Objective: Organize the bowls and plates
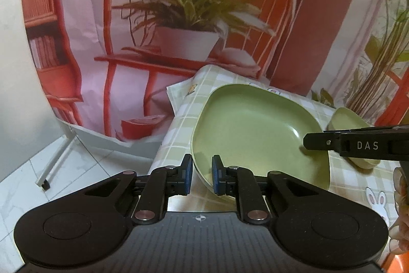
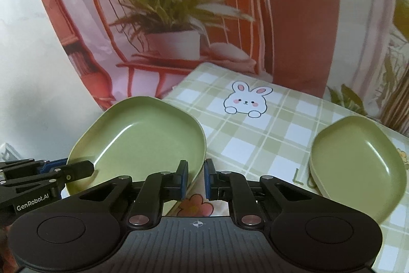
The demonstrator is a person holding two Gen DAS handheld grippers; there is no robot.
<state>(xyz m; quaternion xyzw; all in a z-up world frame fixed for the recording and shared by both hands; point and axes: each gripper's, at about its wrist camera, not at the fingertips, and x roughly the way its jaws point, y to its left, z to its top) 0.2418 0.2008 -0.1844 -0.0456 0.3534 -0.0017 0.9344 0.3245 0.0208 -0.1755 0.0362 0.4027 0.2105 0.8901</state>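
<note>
I'm clamping the big green plate [image 1: 255, 129] from both sides: my left gripper [image 1: 202, 177] is pinching its near rim between the blue pads [image 1: 216, 177], and my right gripper [image 2: 196, 179] is squeezing the opposite rim, jaws nearly together on the thin edge. In the left wrist view the right gripper's black finger is lying across the plate's right edge; in the right wrist view the left gripper is biting the plate's left rim. The plate is sitting tilted, hanging over the left edge of the table [image 2: 255, 140], which is wearing a green checked cloth with a bunny print [image 2: 245, 100]. A smaller green plate [image 2: 358, 160] is resting well apart on the right side of the cloth, untouched. A backdrop [image 1: 179, 17] printed with a red chair and potted plant is hanging behind the table.
</note>
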